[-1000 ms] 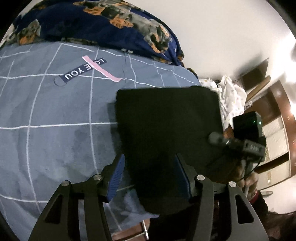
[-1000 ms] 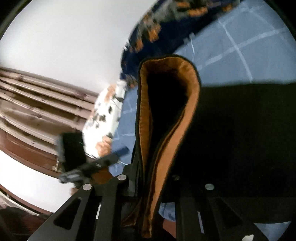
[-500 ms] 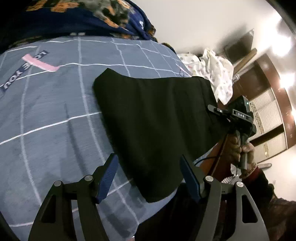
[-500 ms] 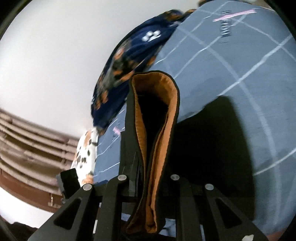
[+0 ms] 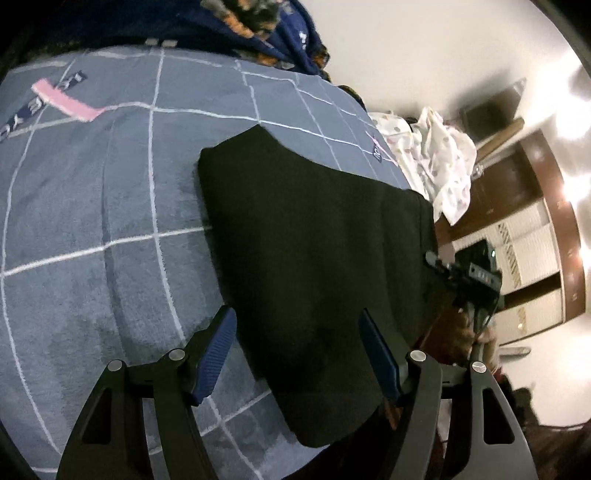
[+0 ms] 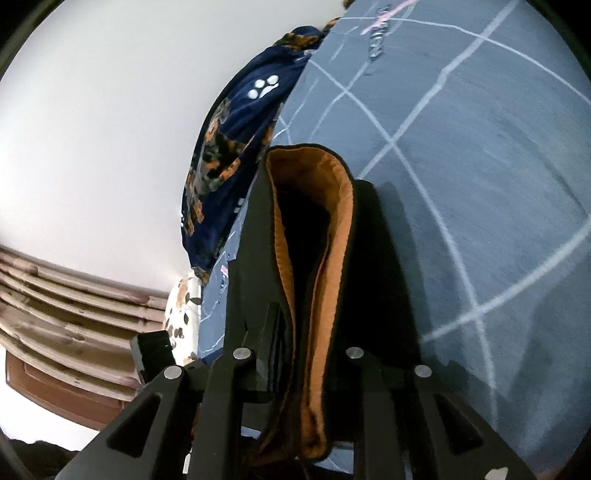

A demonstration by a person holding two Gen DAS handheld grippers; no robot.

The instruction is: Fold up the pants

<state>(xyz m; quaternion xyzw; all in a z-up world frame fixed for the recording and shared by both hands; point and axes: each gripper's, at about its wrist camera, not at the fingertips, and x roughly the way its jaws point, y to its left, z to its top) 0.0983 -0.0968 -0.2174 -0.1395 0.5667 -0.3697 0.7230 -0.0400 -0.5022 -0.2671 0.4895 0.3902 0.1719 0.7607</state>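
The black pants [image 5: 314,258] lie folded flat on the blue-grey checked bed cover [image 5: 92,221], their near end hanging over the bed edge. My left gripper [image 5: 299,354] is open, its blue-padded fingers [image 5: 216,350] straddling the near part of the pants, not gripping. My right gripper [image 6: 295,350] is shut on the edge of the pants [image 6: 373,280], whose orange lining [image 6: 332,236] shows between the jaws. The right gripper also shows in the left wrist view [image 5: 465,273] at the pants' right edge.
A dark blue dog-print blanket [image 5: 258,33] is heaped at the head of the bed, also in the right wrist view [image 6: 236,144]. A white patterned cloth [image 5: 439,155] lies at the bed's right side. Brown wooden cupboards [image 5: 535,236] stand beyond.
The left gripper has drawn back and swung, staying open over the pants. The right gripper has kept its grip on the pants edge while its view turned further over the bed.
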